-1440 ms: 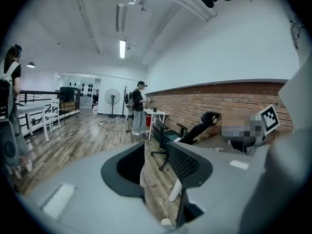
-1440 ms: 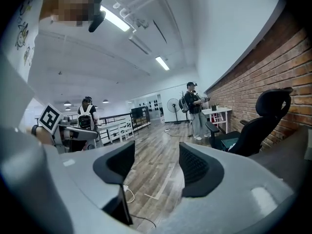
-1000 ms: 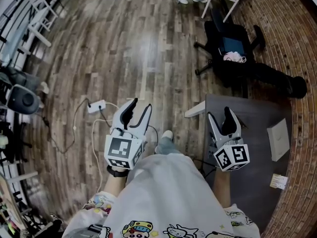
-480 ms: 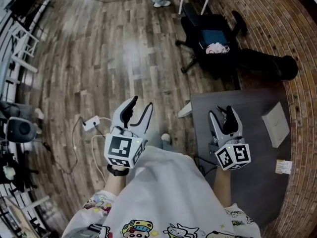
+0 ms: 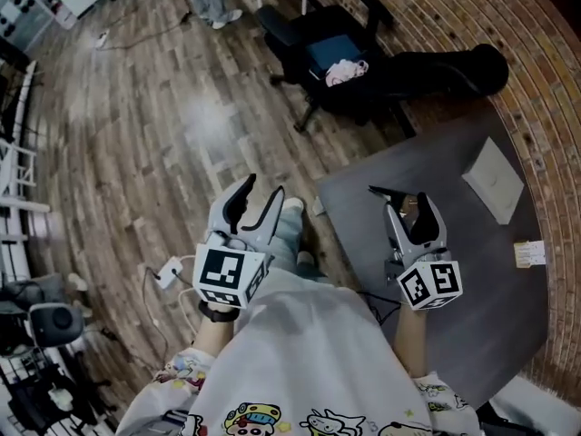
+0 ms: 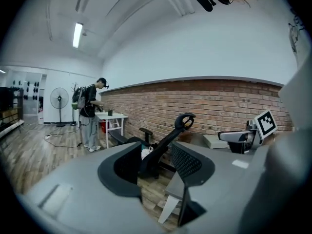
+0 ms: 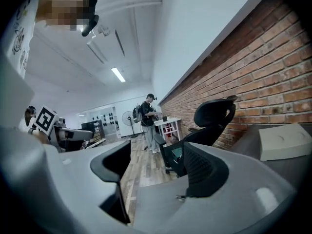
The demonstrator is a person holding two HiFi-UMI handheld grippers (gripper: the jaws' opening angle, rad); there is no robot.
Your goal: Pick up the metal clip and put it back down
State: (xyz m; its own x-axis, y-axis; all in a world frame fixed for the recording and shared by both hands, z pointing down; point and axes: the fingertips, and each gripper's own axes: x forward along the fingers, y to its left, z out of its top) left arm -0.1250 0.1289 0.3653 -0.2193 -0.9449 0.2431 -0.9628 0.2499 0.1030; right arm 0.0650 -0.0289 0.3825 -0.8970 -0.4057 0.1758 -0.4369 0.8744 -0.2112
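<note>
The right gripper [image 5: 405, 205] held its jaws wide and empty, and the small metal clip [image 7: 181, 197] lay on the counter [image 5: 472, 262] just below its right jaw's tip. It needed to lower and centre the clip before closing. The left gripper [image 5: 261, 189], whose jaws had just been opening wide on nothing, was off the counter's edge.

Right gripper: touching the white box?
Apart. Head view shows the right gripper well short of the white box, bare table between them.
</note>
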